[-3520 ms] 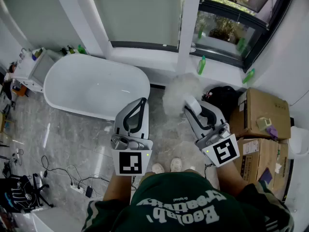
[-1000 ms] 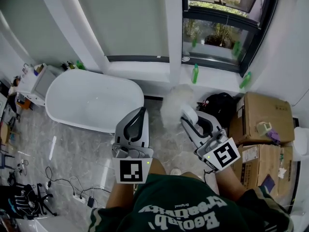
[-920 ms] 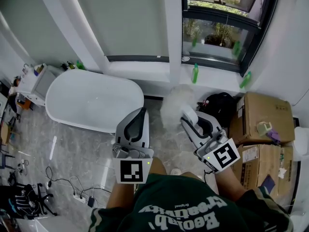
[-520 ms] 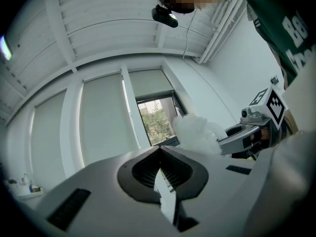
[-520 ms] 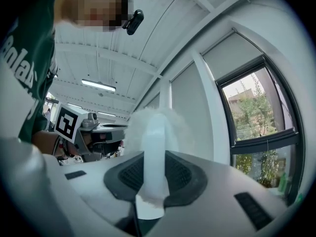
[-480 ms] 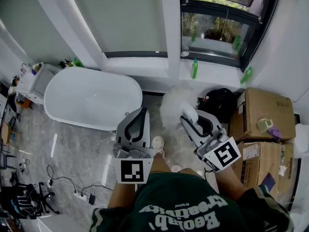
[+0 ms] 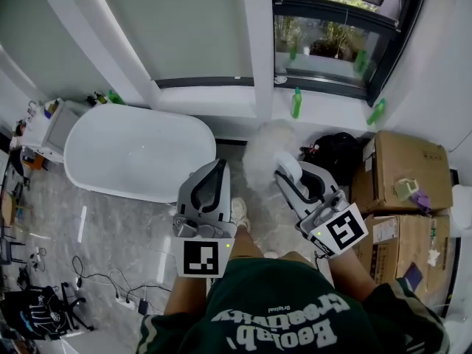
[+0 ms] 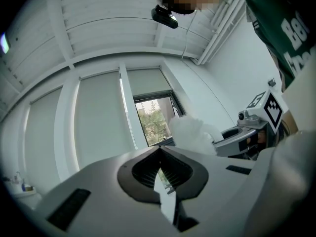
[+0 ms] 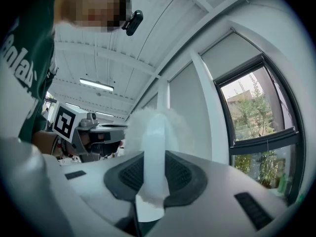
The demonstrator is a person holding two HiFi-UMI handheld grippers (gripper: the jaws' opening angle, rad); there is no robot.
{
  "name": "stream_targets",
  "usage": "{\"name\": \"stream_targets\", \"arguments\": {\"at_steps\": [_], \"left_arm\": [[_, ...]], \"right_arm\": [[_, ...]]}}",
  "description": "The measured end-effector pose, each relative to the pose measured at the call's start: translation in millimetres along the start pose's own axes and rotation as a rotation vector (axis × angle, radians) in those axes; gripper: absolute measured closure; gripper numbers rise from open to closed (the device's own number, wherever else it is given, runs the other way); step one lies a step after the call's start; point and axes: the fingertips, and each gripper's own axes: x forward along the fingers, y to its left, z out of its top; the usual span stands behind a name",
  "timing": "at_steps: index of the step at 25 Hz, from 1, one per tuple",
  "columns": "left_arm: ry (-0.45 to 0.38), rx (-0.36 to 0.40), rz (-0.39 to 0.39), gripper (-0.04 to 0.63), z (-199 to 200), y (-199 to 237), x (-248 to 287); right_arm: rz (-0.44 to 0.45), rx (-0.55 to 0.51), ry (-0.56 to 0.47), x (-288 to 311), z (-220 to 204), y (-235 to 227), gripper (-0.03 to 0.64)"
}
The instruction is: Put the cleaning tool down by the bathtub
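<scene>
The cleaning tool is a fluffy white duster (image 7: 265,152) on a white handle (image 9: 154,158). My right gripper (image 7: 290,174) is shut on that handle, with the fluffy head (image 9: 159,118) sticking out past the jaws, held in the air over the floor to the right of the bathtub. The white oval bathtub (image 7: 136,153) stands at the left under the blinds. Beside the right one, my left gripper (image 7: 214,169) hangs near the tub's right end. Its jaws (image 8: 160,153) are shut with nothing in them. The duster (image 8: 191,132) also shows from the left gripper view.
Cardboard boxes (image 7: 402,169) are stacked at the right, with a black bag (image 7: 335,150) in front of them. Green bottles (image 7: 296,103) stand on the window sill. A small cabinet (image 7: 53,120) sits left of the tub. Cables and a power strip (image 7: 134,301) lie on the marble floor.
The person has stepped forward, and a shoe now shows under the left gripper. Both grippers keep the same pose, the duster still in the right one.
</scene>
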Motion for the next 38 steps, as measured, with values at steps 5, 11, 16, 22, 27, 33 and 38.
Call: {"name": "stream_targets", "arguments": {"at_steps": [5,11,16,22,27,33,38], "left_arm": [[-0.009,-0.148,-0.019,0.588,-14.9,18.8,20.2],[-0.026,-0.150,-0.057,0.588,-36.3,47.2,57.1],[-0.056,-0.134,-0.081,0.588,-51.4,81.8,97.7],[-0.063,-0.115,-0.113,0.588,-69.0,120.0,136.4],[-0.044,-0.130,-0.111,0.588,-84.4,147.6,162.4],[-0.010,-0.134,-0.091,0.588,-99.0,169.7,186.8],[-0.019,-0.174,-0.090,0.588,-109.6,192.8,214.2]], "right_arm": [[-0.026,0.007,0.003,22.1,-9.4,-16.5,0.522],[-0.061,-0.005,0.008,64.6,-21.4,-42.6,0.523],[-0.091,-0.027,-0.008,110.6,-24.8,-70.1,0.522],[-0.106,-0.006,0.001,161.8,-35.0,-100.3,0.523],[-0.116,0.002,0.019,195.0,-41.2,-115.8,0.523],[-0.116,0.000,0.025,218.6,-40.9,-130.0,0.523],[-0.138,0.003,0.048,245.7,-47.4,-151.2,0.523]]}}
